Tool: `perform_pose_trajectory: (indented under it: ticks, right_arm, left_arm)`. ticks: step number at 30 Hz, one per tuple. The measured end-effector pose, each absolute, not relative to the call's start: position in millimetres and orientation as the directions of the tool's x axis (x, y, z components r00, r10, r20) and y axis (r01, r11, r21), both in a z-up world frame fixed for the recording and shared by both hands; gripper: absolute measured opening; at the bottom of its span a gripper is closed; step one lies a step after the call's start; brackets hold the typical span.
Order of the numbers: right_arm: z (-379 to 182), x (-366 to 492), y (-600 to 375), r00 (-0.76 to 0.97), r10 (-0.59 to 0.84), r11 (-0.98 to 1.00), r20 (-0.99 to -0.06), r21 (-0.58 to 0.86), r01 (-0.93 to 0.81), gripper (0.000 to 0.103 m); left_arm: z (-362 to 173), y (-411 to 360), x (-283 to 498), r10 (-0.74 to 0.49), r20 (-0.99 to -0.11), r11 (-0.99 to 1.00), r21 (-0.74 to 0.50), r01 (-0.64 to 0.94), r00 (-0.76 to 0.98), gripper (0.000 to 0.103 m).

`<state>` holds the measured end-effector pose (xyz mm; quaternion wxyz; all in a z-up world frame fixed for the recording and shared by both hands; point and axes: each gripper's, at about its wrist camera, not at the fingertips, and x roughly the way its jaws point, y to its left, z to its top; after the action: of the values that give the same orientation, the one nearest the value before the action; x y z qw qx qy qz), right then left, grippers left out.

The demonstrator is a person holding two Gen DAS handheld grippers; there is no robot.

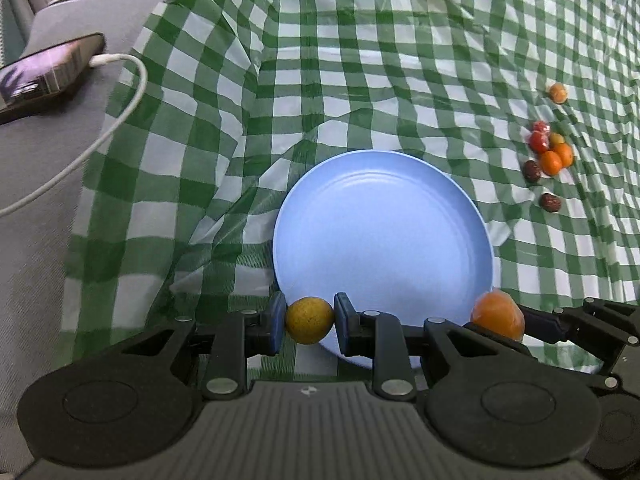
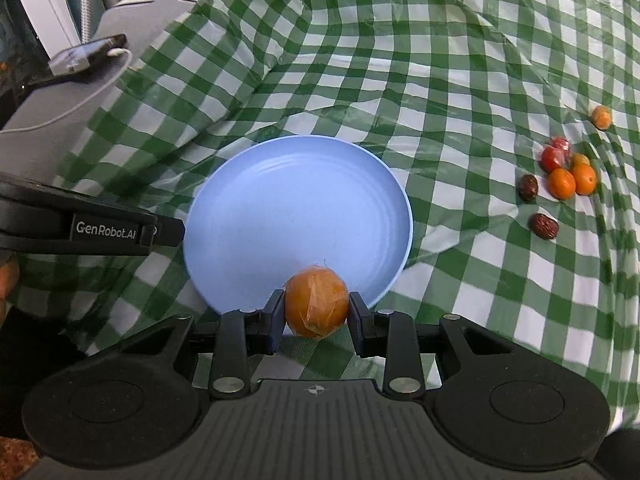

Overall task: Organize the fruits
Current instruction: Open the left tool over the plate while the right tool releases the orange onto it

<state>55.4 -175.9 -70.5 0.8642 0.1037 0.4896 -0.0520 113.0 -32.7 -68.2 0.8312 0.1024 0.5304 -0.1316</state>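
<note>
Delivery step: the left tongs (image 1: 310, 321), clamped on a yellow-green fruit (image 1: 309, 320), and the right tongs (image 2: 317, 307), clamped on a wrapped orange fruit (image 2: 317, 307), hang over the blue plate's (image 1: 380, 216) near rim. Next: lower, release inside. Loose fruits (image 2: 564, 176) wait far right on the tabletop (image 2: 460, 80).

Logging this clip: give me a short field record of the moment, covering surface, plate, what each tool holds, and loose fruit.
surface: green-and-white checked cloth
plate: blue plate, nothing lying in it
left tool: shut on a yellow-green round fruit, at the plate's near rim
right tool: shut on an orange fruit in clear wrap, at the plate's near rim
loose fruit: small cluster of orange, red and dark brown pieces on the cloth right of the plate
off the cloth: phone with white cable, upper left
</note>
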Motion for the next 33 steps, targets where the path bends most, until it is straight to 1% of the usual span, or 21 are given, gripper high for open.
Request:
perform_pose_trajectory:
  ticks: [9,12,13,14,15,16,17,18,19,23,33]
  right_arm:
    - [-97.9,82.1,-183.3,0.443,0.029,0.972,-0.896,0.129,0.197,0.034]
    - [-104.1,90.3,-185.8,0.426,0.027,0.971,-0.904,0.126,0.205,0.034]
    - [-105.0,92.8,-187.8,0.422,0.035,0.968,-0.906,0.136,0.211,0.036]
    - [-104.6,94.5,-190.0,0.423,0.044,0.965,-0.905,0.148,0.218,0.038]
    - [-102.6,95.1,-191.8,0.432,0.044,0.962,-0.901,0.155,0.226,0.044]
    - [-99.4,94.4,-192.9,0.443,0.036,0.959,-0.896,0.155,0.236,0.061]
    - [-95.4,93.1,-194.1,0.455,0.031,0.958,-0.890,0.156,0.241,0.076]
    - [-91.5,91.6,-195.0,0.463,0.032,0.957,-0.886,0.161,0.242,0.080]
    - [-87.6,89.5,-195.8,0.469,0.037,0.955,-0.882,0.170,0.243,0.081]
    - [-76.9,81.7,-197.7,0.447,0.060,0.944,-0.893,0.196,0.265,0.090]
    - [-45.6,49.6,-179.4,0.468,0.090,0.935,-0.879,0.236,0.266,0.092]
  left_arm:
    - [-98.6,-47.6,142.8,-0.078,-0.928,0.936,0.058,0.348,0.364,0.028]
    - [-103.6,-54.4,149.4,-0.065,-0.921,0.929,0.084,0.360,0.384,0.029]
    - [-103.2,-55.8,151.2,-0.062,-0.916,0.929,0.093,0.359,0.397,0.037]
    - [-101.0,-57.2,151.6,-0.062,-0.912,0.928,0.097,0.359,0.405,0.048]
    - [-98.1,-57.5,152.1,-0.065,-0.907,0.928,0.098,0.359,0.415,0.077]
    - [-93.1,-56.9,151.2,-0.066,-0.898,0.931,0.101,0.351,0.434,0.097]
    - [-88.1,-55.6,149.1,-0.064,-0.885,0.935,0.108,0.337,0.460,0.102]
    - [-80.6,-54.2,145.3,-0.067,-0.868,0.939,0.112,0.325,0.491,0.103]
    - [-76.1,-53.2,142.8,-0.073,-0.864,0.937,0.111,0.330,0.499,0.103]
    - [-67.5,-48.7,133.6,-0.062,-0.883,0.930,0.118,0.348,0.465,0.103]
    - [-43.7,-13.9,87.1,-0.037,-0.881,0.952,0.112,0.285,0.471,0.103]
